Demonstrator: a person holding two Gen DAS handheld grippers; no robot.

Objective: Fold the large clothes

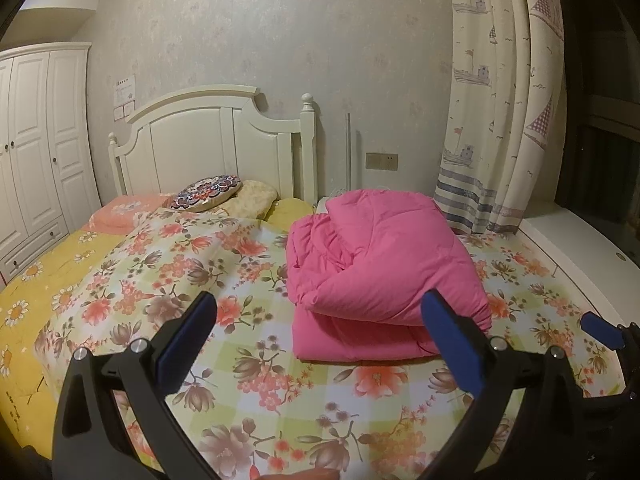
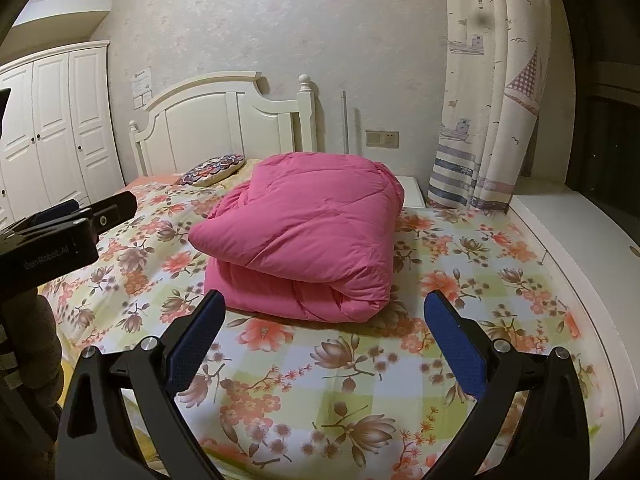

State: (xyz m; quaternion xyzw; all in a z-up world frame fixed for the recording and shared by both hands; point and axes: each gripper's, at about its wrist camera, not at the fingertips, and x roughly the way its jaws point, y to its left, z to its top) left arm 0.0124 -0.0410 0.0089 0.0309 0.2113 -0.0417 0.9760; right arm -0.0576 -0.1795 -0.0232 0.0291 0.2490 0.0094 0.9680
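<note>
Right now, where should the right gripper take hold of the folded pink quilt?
Probably the near right corner of the pink quilt, coming in low from the front. There the top layer rolls over into a rounded fold lip above the floral bedsheet, thin enough for the wide-open right gripper to straddle. The puffed top looks too bulky to pinch.

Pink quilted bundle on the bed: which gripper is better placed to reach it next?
Probably the right. The right gripper, open, faces the pink bundle almost centred between its fingers. The left gripper, also open, sees the bundle off toward its right finger.
</note>
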